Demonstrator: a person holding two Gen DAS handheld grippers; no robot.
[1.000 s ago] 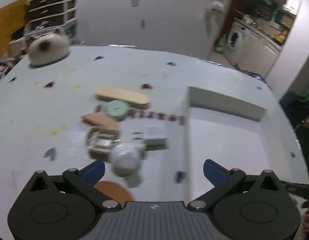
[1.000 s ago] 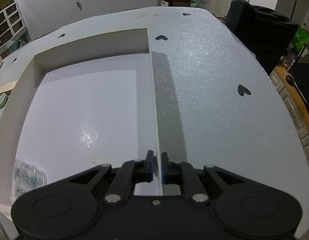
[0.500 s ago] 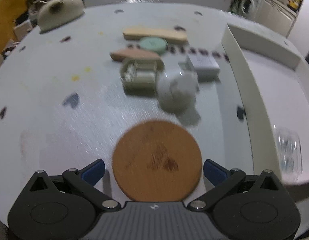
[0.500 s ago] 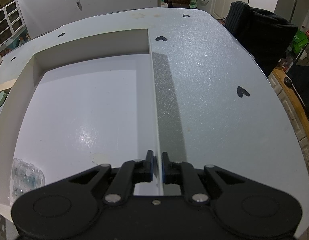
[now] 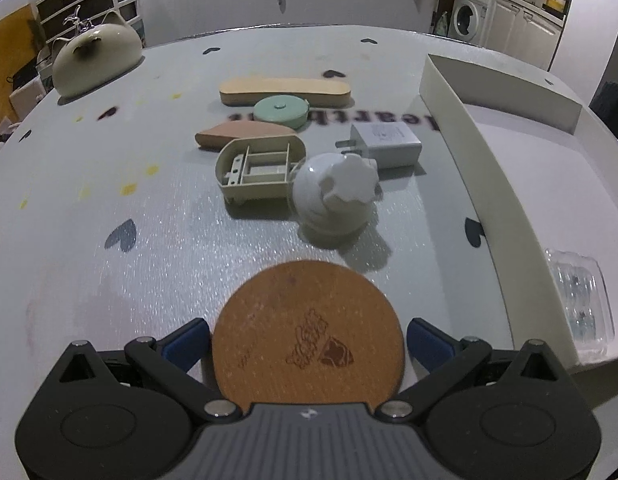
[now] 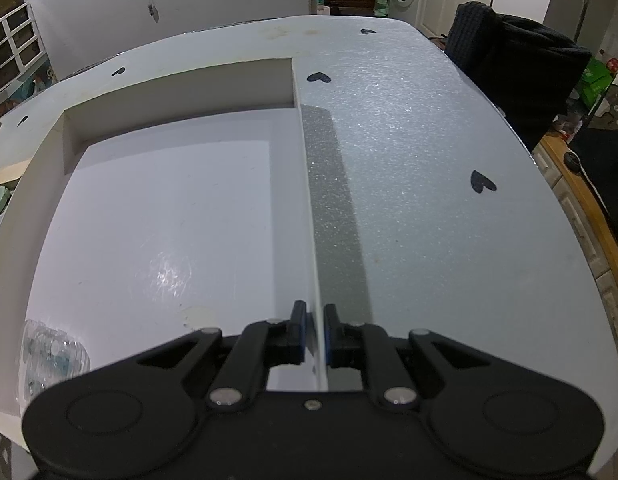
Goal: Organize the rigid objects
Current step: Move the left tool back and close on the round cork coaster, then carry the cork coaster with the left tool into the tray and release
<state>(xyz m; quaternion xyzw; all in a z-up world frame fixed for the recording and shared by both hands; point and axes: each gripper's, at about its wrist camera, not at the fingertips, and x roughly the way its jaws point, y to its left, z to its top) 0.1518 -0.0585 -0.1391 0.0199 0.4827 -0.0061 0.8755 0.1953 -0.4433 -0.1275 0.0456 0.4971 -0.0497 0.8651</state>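
From the left wrist, the left gripper (image 5: 308, 338) is sitting low over the table (image 5: 109, 184) with its fingers wide apart. The round brown coaster (image 5: 307, 338) is lying flat between the two blue fingertips (image 5: 187, 340), and they are not squeezing it yet. The coaster looks thin, stiff and light, maybe cork, so it should not bend or break. Lying flat, it is hard to pick up, so I think the fingers need to pinch its two side edges, right down at the table. Past it are lying a white knob (image 5: 335, 196), a beige case (image 5: 259, 164), a charger (image 5: 385, 144), a green disc (image 5: 281, 110) and two wood pieces (image 5: 285, 90). The white tray (image 5: 481, 168) is sitting on the right with a clear pack (image 5: 581, 300) in it.

From the right wrist, the right gripper (image 6: 313, 336) is pinching the tray's thin side wall (image 6: 307, 184), one finger on each side. It looks like it is holding the tray steady. The clear pack (image 6: 49, 356) is resting in the near left corner.
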